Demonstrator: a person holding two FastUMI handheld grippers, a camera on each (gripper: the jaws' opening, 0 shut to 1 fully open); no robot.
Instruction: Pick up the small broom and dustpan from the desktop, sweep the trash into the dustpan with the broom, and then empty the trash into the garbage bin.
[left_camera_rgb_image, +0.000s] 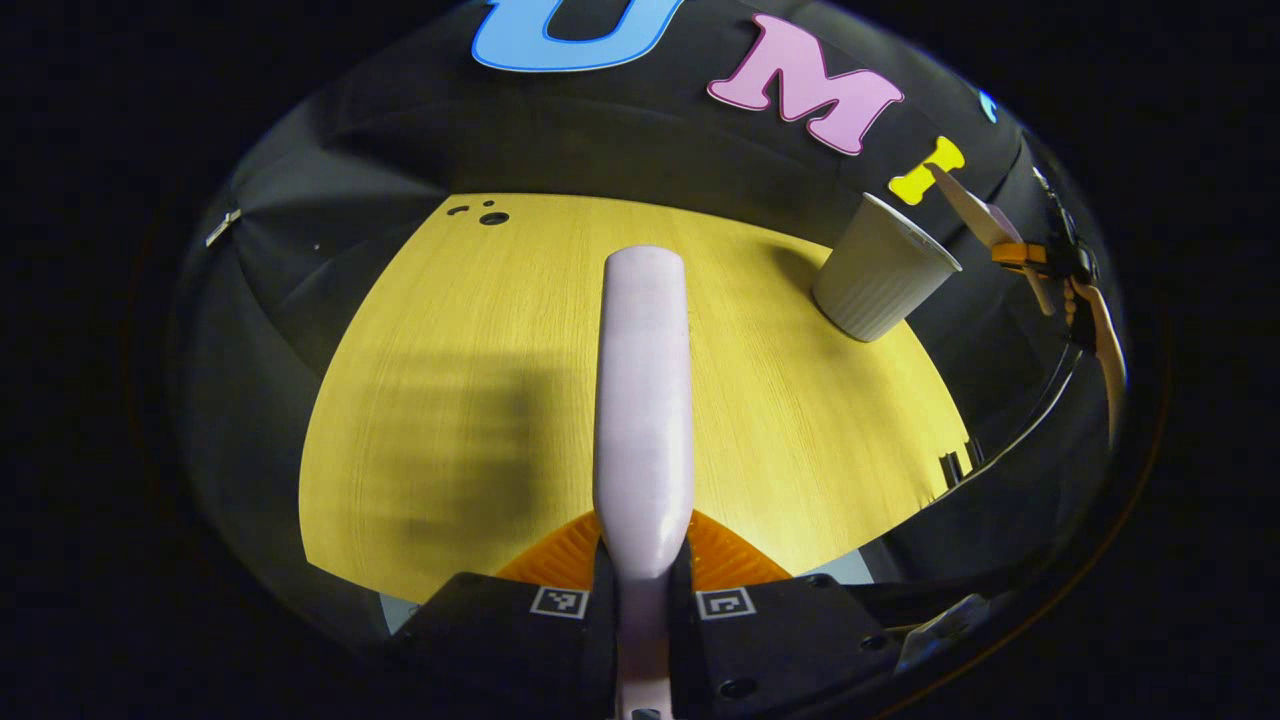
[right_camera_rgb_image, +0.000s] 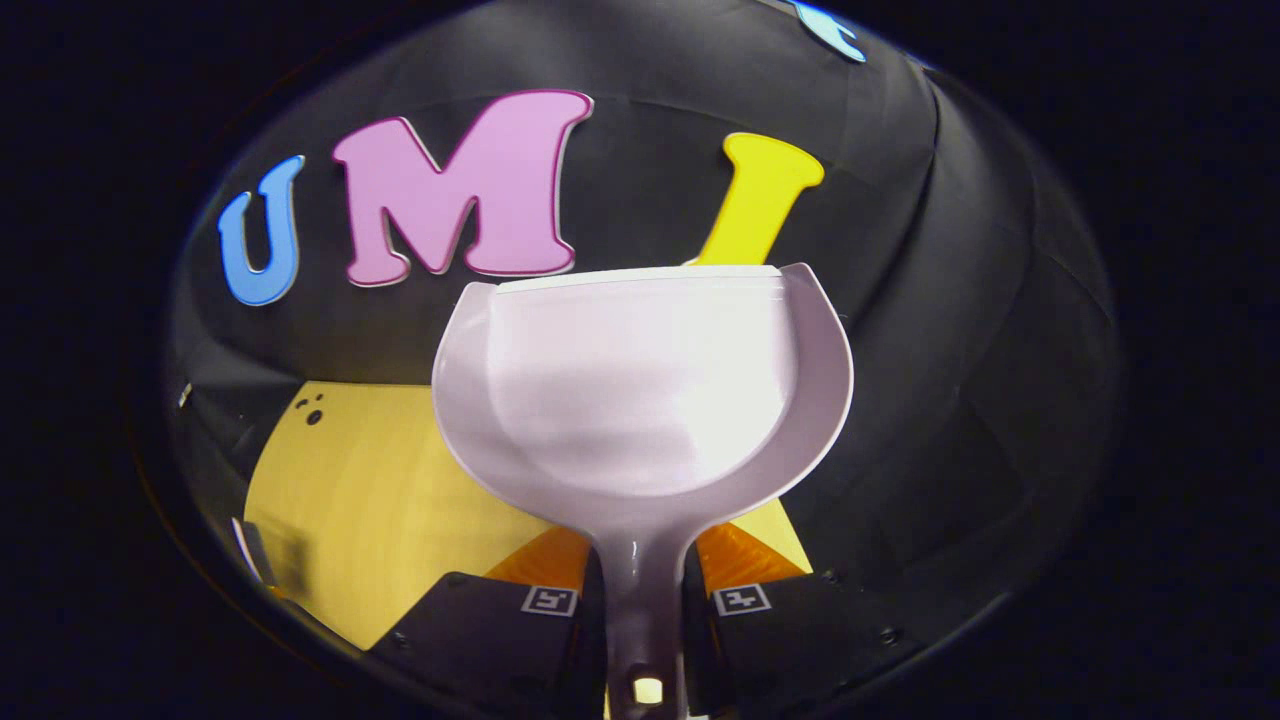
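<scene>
While raised | left gripper (left_camera_rgb_image: 642, 590) jaws grip broom (left_camera_rgb_image: 643, 400) | right gripper (right_camera_rgb_image: 645, 600) jaws grip dustpan (right_camera_rgb_image: 640, 390)

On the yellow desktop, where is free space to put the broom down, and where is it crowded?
Most of the desktop is bare: the wide patch left of the broom, and the strip between it and the garbage bin. The far right corner by the bin is the crowded spot. The right gripper holds the dustpan off the desk.

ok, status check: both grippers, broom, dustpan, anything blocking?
Left gripper shut on broom handle. Right gripper shut on dustpan, raised, pan looks empty. Garbage bin upright at desktop far edge. Nothing in the way.
</scene>
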